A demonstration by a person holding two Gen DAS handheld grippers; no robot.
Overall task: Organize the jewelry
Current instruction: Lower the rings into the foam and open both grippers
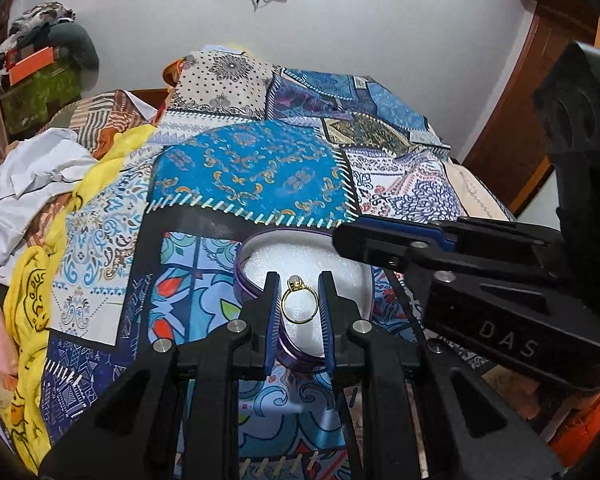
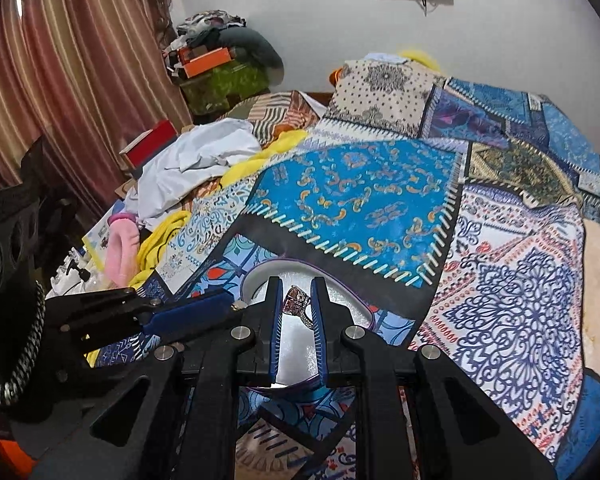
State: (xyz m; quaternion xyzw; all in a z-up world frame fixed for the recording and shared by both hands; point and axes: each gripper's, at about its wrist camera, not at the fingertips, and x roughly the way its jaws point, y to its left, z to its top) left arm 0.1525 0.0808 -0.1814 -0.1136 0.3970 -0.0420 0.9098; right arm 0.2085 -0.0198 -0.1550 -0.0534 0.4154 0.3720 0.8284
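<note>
Two grippers, left (image 1: 299, 294) and right (image 2: 296, 300), each pinched a ring (image 1: 298, 303) over a foam-lined box (image 1: 260, 246); releasing low would likely stop rolling.

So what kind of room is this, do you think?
Most likely a bedroom: a blue patchwork-print bedspread covers what looks like a bed, loose white and yellow clothes lie heaped beside it, and striped pink-brown curtains hang at the side.

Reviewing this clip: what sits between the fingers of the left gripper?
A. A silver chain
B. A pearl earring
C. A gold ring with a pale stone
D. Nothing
C: in the left wrist view, the gold ring with a pale stone stands between the left gripper fingers, above the round white-lined box.
</note>
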